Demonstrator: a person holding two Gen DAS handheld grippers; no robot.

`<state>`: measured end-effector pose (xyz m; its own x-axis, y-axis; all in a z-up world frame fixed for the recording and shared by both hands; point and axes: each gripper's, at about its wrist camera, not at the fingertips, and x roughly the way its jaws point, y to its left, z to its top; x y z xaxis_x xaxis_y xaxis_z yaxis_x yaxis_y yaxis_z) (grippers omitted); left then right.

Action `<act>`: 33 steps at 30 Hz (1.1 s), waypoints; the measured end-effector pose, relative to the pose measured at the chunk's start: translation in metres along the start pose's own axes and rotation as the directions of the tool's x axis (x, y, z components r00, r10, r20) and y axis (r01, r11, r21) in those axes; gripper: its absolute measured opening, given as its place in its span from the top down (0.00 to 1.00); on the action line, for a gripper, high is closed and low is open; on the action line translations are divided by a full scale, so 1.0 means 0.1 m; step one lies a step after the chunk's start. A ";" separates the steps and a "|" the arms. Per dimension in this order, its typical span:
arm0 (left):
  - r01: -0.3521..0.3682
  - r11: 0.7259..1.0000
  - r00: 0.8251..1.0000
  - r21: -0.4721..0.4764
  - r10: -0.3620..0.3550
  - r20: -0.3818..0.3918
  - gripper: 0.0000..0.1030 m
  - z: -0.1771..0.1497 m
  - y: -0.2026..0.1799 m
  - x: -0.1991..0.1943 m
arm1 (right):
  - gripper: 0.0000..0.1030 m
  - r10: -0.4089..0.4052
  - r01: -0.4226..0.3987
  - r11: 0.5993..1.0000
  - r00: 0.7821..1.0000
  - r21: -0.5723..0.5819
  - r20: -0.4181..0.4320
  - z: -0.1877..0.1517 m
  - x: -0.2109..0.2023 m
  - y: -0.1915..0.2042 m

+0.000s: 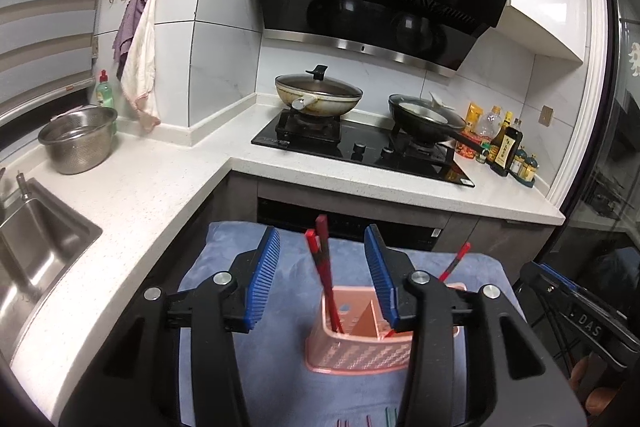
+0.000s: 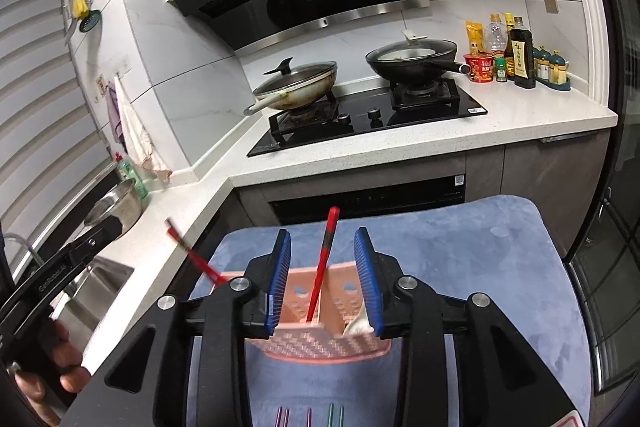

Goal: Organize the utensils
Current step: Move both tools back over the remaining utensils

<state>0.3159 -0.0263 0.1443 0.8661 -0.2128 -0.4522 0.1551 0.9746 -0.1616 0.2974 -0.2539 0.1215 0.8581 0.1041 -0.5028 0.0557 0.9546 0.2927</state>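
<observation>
A pink slotted basket (image 1: 352, 351) (image 2: 320, 347) stands on a blue cloth (image 1: 240, 347) (image 2: 480, 267). In the left wrist view, a pair of red chopsticks (image 1: 322, 267) stands upright in the basket's left compartment. It sits between the blue pads of my left gripper (image 1: 322, 229), which is open and does not touch it. Another red chopstick (image 1: 454, 261) leans in the right compartment. In the right wrist view, my right gripper (image 2: 322, 231) is open around that red chopstick (image 2: 326, 251), with gaps on both sides. A white spoon (image 2: 358, 323) lies in the basket.
Several coloured utensil tips (image 2: 308, 419) lie on the cloth's near edge. Behind is an L-shaped white counter (image 1: 160, 179) with a sink (image 1: 36, 247), a steel bowl (image 1: 78, 141), a black hob (image 1: 360, 147) bearing a wok and a pan, and bottles (image 1: 504, 147). A hand (image 2: 60, 367) holds the left gripper.
</observation>
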 end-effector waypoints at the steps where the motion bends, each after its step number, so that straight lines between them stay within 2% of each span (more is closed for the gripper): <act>1: -0.003 1.000 1.000 0.003 0.003 -0.005 0.59 -0.04 0.01 -0.04 | 0.68 0.002 -0.002 1.000 1.000 -0.003 -0.004 -0.04 -0.03 0.01; 8: -0.048 0.997 0.998 0.067 0.051 -0.048 0.59 -0.48 0.03 -0.31 | 0.68 -0.009 0.006 0.999 0.998 -0.044 -0.069 -0.56 -0.37 0.07; 11: -0.053 0.996 0.993 0.068 0.060 -0.099 0.52 -0.77 0.09 -0.41 | 0.68 -0.035 0.028 0.997 0.994 -0.075 -0.102 -0.87 -0.52 0.09; 17: -0.064 0.993 0.979 0.101 0.082 -0.189 0.52 -1.35 0.13 -0.60 | 0.68 -0.104 0.085 0.989 0.981 -0.125 -0.162 -1.46 -0.79 0.09; 19: -0.059 0.993 0.971 0.107 0.082 -0.225 0.52 -1.57 0.15 -0.67 | 0.68 -0.145 0.117 0.981 0.973 -0.157 -0.180 -1.69 -0.87 0.09; 25: -0.044 0.994 0.943 0.100 0.074 -0.325 0.52 -2.12 0.19 -0.80 | 0.68 -0.172 0.138 0.980 0.949 -0.142 -0.265 -2.26 -0.99 0.03; 33: -0.026 0.993 0.910 0.117 0.072 -0.408 0.52 -2.60 0.15 -0.90 | 0.68 -0.186 0.138 0.977 0.928 -0.165 -0.324 -2.70 -0.96 0.08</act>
<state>0.1167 -0.0112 -0.0456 0.6059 -0.1522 -0.7808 0.1874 0.9812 -0.0458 0.0774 -0.1808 -0.0472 0.6204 0.0097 -0.7842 0.0890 0.9926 0.0826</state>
